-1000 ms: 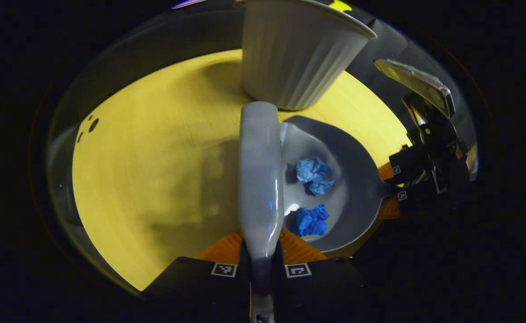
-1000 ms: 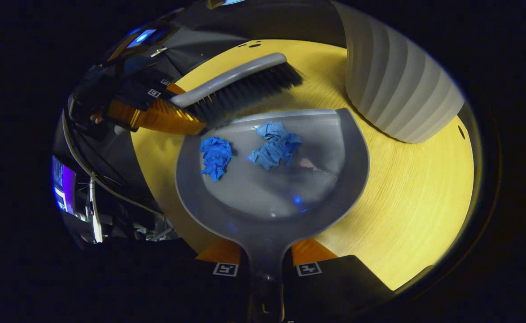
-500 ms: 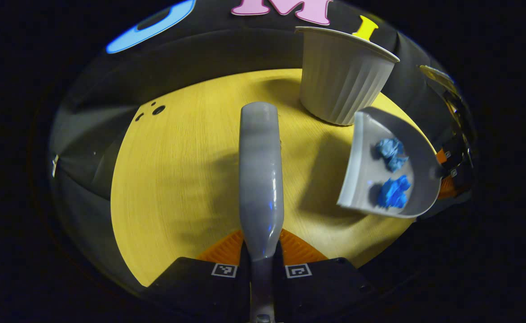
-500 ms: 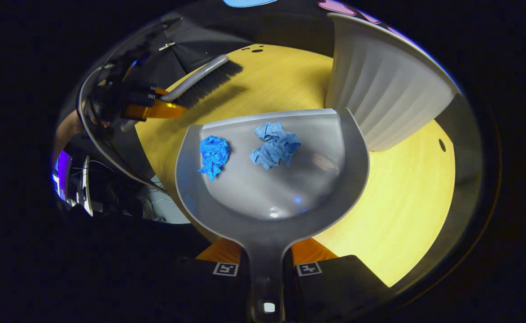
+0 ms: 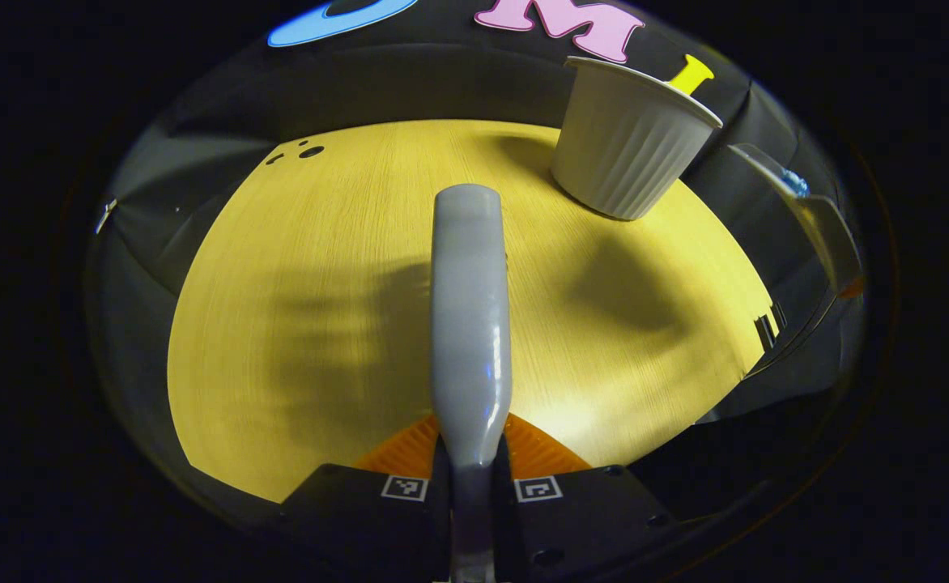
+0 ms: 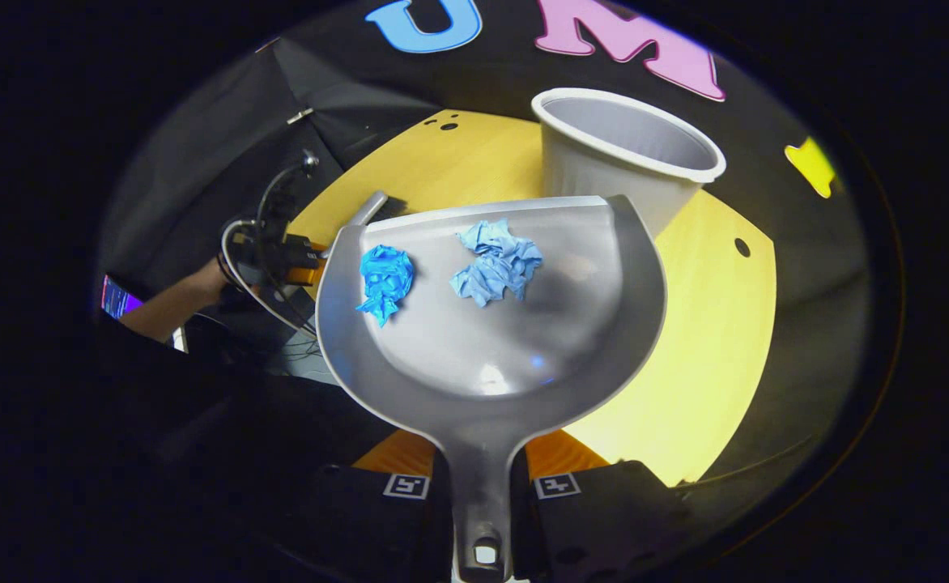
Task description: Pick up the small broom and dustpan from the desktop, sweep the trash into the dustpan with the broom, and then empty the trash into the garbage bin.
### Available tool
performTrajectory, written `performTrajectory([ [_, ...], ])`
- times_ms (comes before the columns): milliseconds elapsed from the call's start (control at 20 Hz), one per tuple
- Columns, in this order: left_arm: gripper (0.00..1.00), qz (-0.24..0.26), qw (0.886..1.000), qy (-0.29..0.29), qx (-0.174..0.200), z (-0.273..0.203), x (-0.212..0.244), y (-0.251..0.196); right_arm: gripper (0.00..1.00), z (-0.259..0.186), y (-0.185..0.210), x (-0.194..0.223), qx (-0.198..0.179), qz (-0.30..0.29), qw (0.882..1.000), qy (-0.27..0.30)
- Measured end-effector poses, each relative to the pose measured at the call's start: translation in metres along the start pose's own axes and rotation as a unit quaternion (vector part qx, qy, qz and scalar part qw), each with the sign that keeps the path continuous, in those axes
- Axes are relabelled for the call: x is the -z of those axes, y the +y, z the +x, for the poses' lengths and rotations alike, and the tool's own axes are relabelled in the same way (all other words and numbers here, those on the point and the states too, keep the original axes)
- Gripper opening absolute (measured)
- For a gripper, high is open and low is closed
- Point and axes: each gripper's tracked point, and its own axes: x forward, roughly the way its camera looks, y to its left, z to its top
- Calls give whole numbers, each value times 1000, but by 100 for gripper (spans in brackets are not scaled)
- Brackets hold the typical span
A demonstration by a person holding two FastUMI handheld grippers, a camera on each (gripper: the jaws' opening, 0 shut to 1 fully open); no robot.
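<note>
Right claw clamps the grey dustpan cradling two crumpled blue wads, left claw grips the broom.

Black tongs bodies, square black-and-white markers, ribbed pads, looping cable

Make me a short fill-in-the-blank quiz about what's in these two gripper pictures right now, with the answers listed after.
1. The dustpan holds ____ crumpled blue paper wads.
2. The right gripper is shut on the dustpan's ____.
3. The left gripper is shut on the ____.
4. The ribbed white garbage bin stands on the ____ tabletop.

Answers: two; handle; broom; yellow
</note>
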Motion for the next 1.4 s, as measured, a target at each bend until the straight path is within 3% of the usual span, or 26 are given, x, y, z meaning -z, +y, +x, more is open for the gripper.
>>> performTrajectory([
  [300,25,-10,1000,-9,4,-8,-4,2,32,0,11,0,57,-2,998,-12],
  [550,24,-20,1000,-17,-2,-14,-3,6,32,5,7,2,72,1,997,-35],
  [650,28,-27,999,-19,-7,-18,-4,12,32,12,4,2,94,-7,995,-44],
  [900,25,-2,999,-10,-39,-32,0,43,32,2,9,0,98,10,995,-28],
  [1100,25,-8,998,-6,-61,-43,-3,65,32,6,13,4,136,0,990,-46],
  [1300,24,-35,998,-7,-59,-46,-9,71,32,5,8,0,180,-54,982,-36],
  [1400,25,-25,997,-6,-67,-48,-13,74,32,10,8,-2,197,-81,976,-37],
])
